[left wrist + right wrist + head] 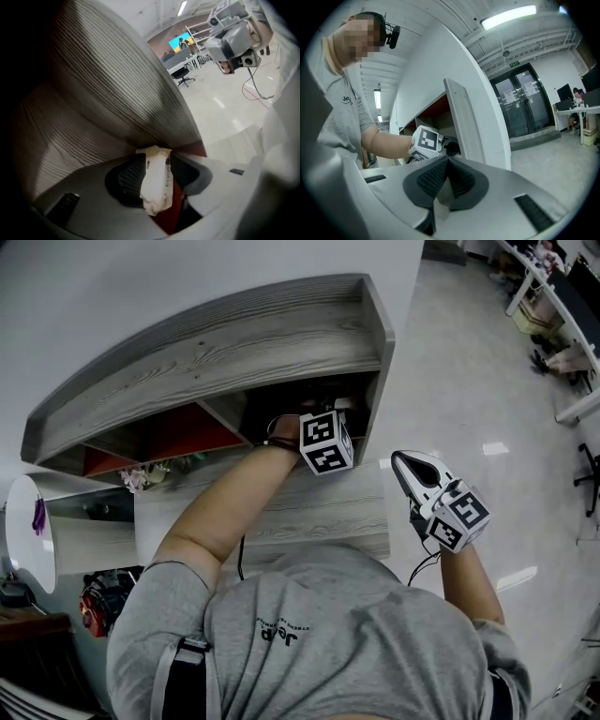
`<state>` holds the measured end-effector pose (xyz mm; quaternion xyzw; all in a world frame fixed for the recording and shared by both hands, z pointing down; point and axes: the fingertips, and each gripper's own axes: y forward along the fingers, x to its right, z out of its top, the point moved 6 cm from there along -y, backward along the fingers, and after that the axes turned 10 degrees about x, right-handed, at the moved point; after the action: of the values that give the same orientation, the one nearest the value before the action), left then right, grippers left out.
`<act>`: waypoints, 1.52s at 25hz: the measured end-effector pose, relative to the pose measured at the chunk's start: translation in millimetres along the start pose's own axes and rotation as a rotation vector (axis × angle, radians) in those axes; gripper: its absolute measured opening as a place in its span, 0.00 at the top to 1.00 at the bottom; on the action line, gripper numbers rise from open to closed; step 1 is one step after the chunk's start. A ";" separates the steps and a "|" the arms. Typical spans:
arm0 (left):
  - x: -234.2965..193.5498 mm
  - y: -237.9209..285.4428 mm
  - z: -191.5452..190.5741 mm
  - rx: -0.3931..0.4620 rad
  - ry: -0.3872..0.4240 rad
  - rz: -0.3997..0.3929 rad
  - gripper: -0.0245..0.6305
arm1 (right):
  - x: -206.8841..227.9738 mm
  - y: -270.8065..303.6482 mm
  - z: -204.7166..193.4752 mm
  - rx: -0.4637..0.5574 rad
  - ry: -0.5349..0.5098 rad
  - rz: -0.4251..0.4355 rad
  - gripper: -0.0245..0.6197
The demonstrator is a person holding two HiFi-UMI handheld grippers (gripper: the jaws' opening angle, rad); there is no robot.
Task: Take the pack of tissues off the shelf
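Reaching into the dark compartment (281, 401) of the shelf (234, 343) at centre frame, held the left gripper (158, 159) with jaws apart, pack of tissues (153, 187) between them inside that compartment, unclamped. Held the right gripper (447, 161) closed on nothing at right of frame. Judged risks: closing off-centre, pinching only soft wrapper, pushing the pack deeper, or snagging the shelf on withdrawal.

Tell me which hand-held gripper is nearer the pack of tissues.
Left. The left hand-held gripper is in the shelf, open jaws astride the pack of tissues; the right hand-held gripper hangs outside, shut.
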<state>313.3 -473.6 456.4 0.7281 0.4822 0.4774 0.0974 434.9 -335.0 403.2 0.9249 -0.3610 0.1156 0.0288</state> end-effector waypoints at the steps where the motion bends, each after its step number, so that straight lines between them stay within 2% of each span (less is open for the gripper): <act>1: -0.3 3.1 -1.6 -0.016 0.010 0.003 0.64 | 1.2 -2.0 0.2 0.001 0.002 -0.002 0.93; 6: -1.3 15.4 -7.5 -0.083 0.005 -0.014 0.61 | 7.6 -9.8 0.7 0.001 0.012 -0.009 0.93; 8: -0.3 20.0 -10.7 -0.089 -0.017 -0.028 0.64 | 9.7 -11.4 0.5 0.001 0.013 -0.009 0.93; 13: -3.1 22.1 -15.0 -0.048 -0.115 -0.049 0.67 | 13.0 -14.9 2.4 0.002 0.012 -0.004 0.93; 16: -6.8 17.1 -11.6 -0.018 -0.176 -0.043 0.71 | 11.3 -16.5 4.5 0.001 0.008 0.005 0.93; 19: -5.8 13.5 -10.0 -0.015 -0.182 -0.026 0.76 | 10.3 -17.6 6.6 0.001 0.005 0.014 0.93; 29: -1.6 -16.2 1.3 0.023 -0.250 -0.001 0.78 | 6.7 -17.5 13.7 0.000 -0.006 0.059 0.93; 38: 15.7 -60.4 16.0 0.052 -0.245 0.037 0.78 | -2.5 3.1 17.0 -0.039 -0.035 0.129 0.93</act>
<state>290.4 -424.8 421.1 0.7921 0.4653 0.3738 0.1281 434.2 -338.0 386.0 0.9008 -0.4226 0.0939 0.0331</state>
